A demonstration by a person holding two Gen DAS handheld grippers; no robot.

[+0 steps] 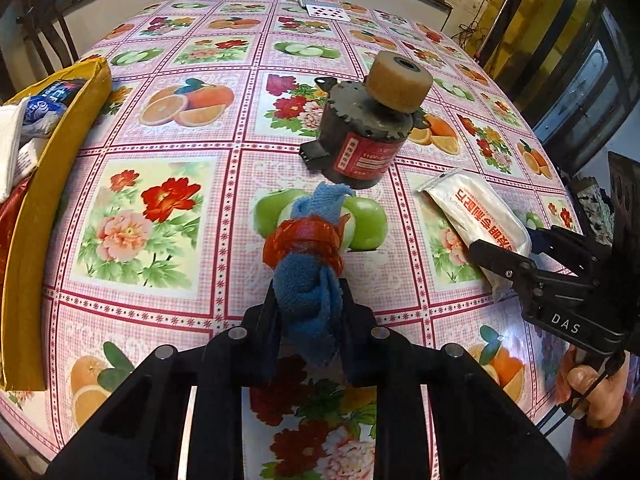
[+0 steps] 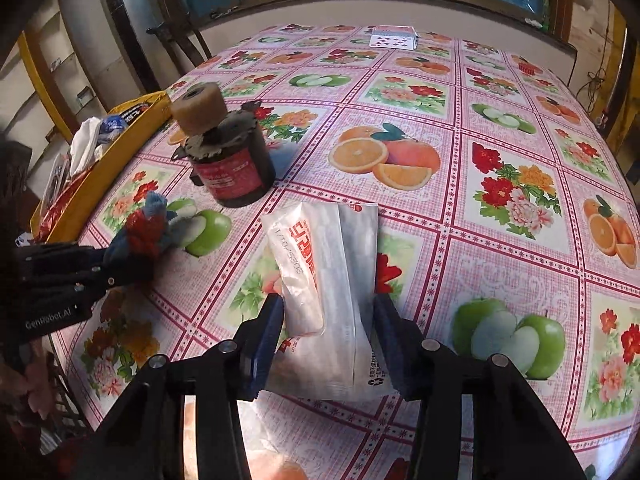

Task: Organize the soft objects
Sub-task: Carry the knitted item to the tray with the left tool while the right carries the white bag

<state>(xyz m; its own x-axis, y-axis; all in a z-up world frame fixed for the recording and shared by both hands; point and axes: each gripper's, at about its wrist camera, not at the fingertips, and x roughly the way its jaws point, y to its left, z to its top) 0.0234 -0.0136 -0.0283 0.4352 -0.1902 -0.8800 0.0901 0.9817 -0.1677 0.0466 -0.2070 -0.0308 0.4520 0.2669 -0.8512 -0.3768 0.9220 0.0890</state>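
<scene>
Black gripper linkages fill the bottom of both wrist views. Left gripper: fingers narrowed onto the cloth roll, gripping its near end. Right gripper: blue-padded fingers at medium spread, one on each side of the pouch; both pads touch its edges, holding its near end.

Table: covered in a pink checked oilcloth printed with fruit and flowers; it occupies most of each view.

Yellow tray: at 9 o'clock in the left view, on the table's left edge. It contains white and blue soft packets and a red wrapper.

Motor: dark cylinder with a red label, upright, at 12 o'clock from the cloth roll and just beyond its far tip. A tan felt wheel sits on its shaft, tilted.

Pouch: white and silver with red lettering, lying at 3 o'clock in the left view, its far end pointing toward the motor. Whether its near end is lifted cannot be told.

Cloth roll: blue towelling bound by a red band around its middle, extending toward 12 o'clock over a printed green apple. In the right view it appears at 9 o'clock, near the tray.

Playing cards: small stack at 12 o'clock, at the table's far edge.

A hand holds the right gripper's handle at 4 o'clock in the left view.
</scene>
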